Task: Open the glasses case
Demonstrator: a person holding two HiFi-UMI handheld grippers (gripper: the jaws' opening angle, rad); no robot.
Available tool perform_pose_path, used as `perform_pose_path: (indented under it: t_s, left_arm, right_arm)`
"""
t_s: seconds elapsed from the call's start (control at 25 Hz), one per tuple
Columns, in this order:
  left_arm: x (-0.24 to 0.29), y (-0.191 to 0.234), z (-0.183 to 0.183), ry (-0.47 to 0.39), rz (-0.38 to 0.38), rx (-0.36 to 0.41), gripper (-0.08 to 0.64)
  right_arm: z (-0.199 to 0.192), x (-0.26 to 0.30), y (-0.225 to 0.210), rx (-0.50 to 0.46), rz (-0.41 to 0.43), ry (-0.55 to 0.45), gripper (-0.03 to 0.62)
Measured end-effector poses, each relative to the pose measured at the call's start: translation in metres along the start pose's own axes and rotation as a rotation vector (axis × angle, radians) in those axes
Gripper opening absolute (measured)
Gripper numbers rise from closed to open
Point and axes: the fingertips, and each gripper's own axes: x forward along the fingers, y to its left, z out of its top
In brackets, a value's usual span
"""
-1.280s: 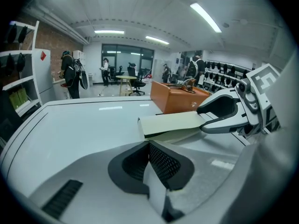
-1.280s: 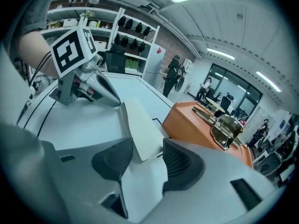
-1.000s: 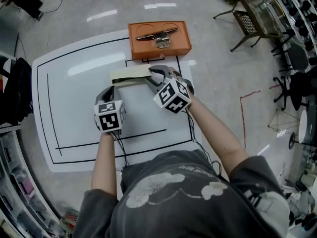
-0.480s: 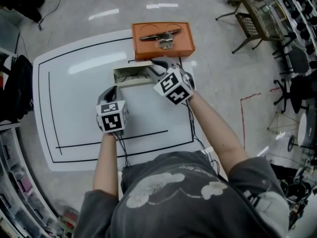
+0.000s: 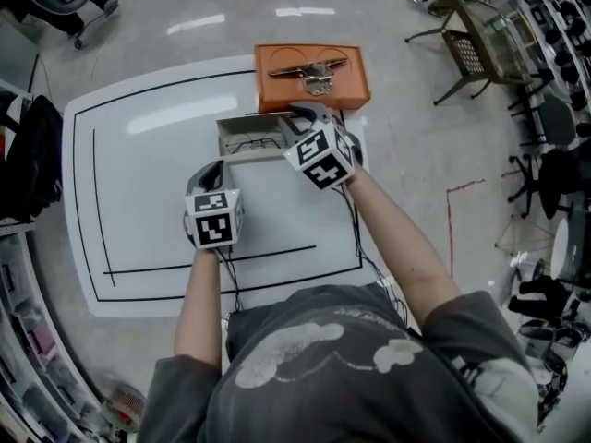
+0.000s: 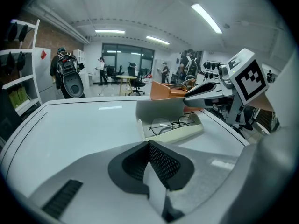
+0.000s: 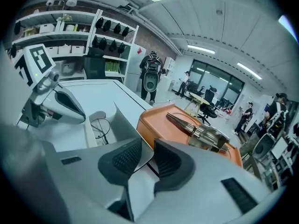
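Left gripper [image 5: 209,170]: nearest the person, jaws closed pad to pad with nothing between them, held over the white table [image 5: 138,183], in the same place as a second ago.

Right gripper [image 5: 308,114]: farther out, at the right end of the glasses case [image 5: 247,137]. Its jaws are closing. The lid [image 7: 122,120] edge stands between them, against the pad on that view's left, with a gap to the other pad.

Change: a second ago the case lay shut. Now the lid stands raised at the far side, the glasses [image 6: 171,124] show in the tray, and the right gripper sits farther from the person.

Count, near to far:
- two grippers
- one case, just ahead of the left gripper at mid-table
- one pair of glasses
- one orange box [image 5: 277,90] at the far table edge, bearing one metal piece [image 5: 310,70]
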Motion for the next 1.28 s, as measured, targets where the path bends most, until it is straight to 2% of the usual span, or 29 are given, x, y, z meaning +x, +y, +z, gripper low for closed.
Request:
perform_pose_path:
  t_s: [0.32,0.48,0.64,0.92,1.28]
  left_arm:
    - [-0.008,0.002,0.001,0.013,0.033,0.015,0.003]
    - [-0.027,0.001,0.006,-0.014,0.075,0.006,0.003]
    - [-0.047,-0.008,0.011,-0.044,0.112,-0.002,0.003]
    - [-0.087,-0.03,0.025,-0.131,0.181,-0.019,0.003]
    - [-0.126,-0.083,0.02,-0.186,0.235,-0.037,0.003]
  right_arm:
    - [0.005,-0.009,0.004,-0.006,0.009,-0.019,0.12]
    - [0.006,-0.027,0.009,-0.02,0.025,-0.056,0.119]
    - [0.009,-0.045,0.013,-0.012,0.049,-0.096,0.09]
    - [0.014,-0.083,0.013,-0.027,0.082,-0.168,0.003]
    - [0.006,-0.142,0.015,-0.029,0.159,-0.247,0.0]
